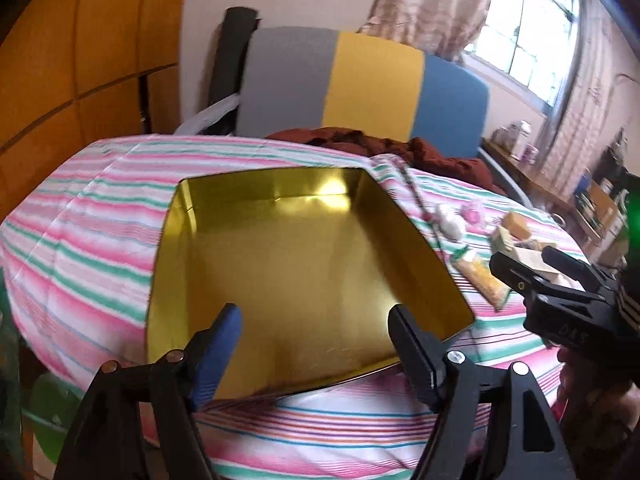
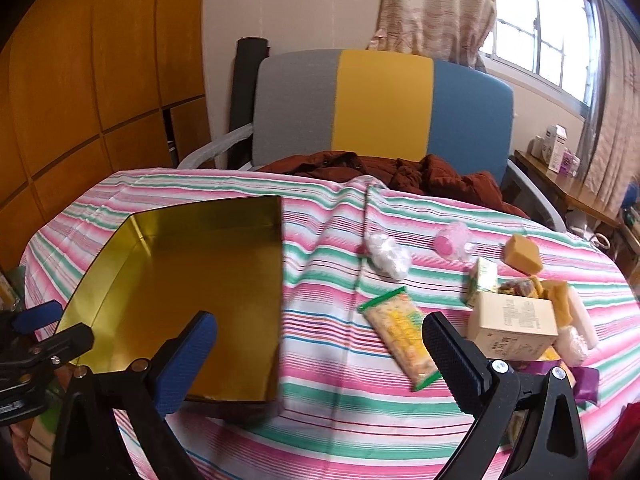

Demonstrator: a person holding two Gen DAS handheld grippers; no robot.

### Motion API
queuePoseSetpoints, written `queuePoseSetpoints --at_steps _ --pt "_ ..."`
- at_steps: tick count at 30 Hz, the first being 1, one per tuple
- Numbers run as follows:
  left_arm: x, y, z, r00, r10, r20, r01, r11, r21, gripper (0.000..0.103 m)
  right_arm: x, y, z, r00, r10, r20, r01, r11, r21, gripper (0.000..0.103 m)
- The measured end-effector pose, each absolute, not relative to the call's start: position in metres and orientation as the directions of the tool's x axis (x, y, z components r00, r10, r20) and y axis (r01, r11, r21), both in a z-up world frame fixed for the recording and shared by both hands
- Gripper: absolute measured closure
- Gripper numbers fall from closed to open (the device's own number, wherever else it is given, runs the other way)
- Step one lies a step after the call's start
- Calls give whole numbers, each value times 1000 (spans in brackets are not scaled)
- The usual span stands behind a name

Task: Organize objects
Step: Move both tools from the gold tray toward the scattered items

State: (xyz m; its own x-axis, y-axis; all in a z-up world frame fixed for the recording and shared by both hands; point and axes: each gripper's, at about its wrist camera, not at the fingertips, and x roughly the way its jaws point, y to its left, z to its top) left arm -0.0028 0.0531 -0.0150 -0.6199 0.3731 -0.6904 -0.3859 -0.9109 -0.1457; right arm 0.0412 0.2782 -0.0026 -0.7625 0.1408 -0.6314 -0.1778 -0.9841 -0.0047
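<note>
Both claws apart, empty: left claw (image 1: 316, 344) over gold tin (image 1: 304, 264); right claw (image 2: 320, 344) should approach snack packet (image 2: 400, 336) lengthwise, gripping across its narrow width.

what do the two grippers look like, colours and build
Both are black plastic clamp-style frames with silver rivets at the pivots. On each, the left gripper and the right gripper, one finger carries a blue pad and the other a black ribbed pad. The right one bears small pale lettering on its body, seen in the left view.
</note>
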Motion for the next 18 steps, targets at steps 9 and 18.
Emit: queuePoseSetpoints --at_steps 9,18 --pt "-6 101 -2 -526 509 -681 -522 -826 -214 22 58 396 10 -707 251 -661 -357 -934 26 0" --pt "-9 181 -2 -375 546 -749 -632 -742 -224 22 76 521 10 -702 319 -637 -489 -866 105 0"
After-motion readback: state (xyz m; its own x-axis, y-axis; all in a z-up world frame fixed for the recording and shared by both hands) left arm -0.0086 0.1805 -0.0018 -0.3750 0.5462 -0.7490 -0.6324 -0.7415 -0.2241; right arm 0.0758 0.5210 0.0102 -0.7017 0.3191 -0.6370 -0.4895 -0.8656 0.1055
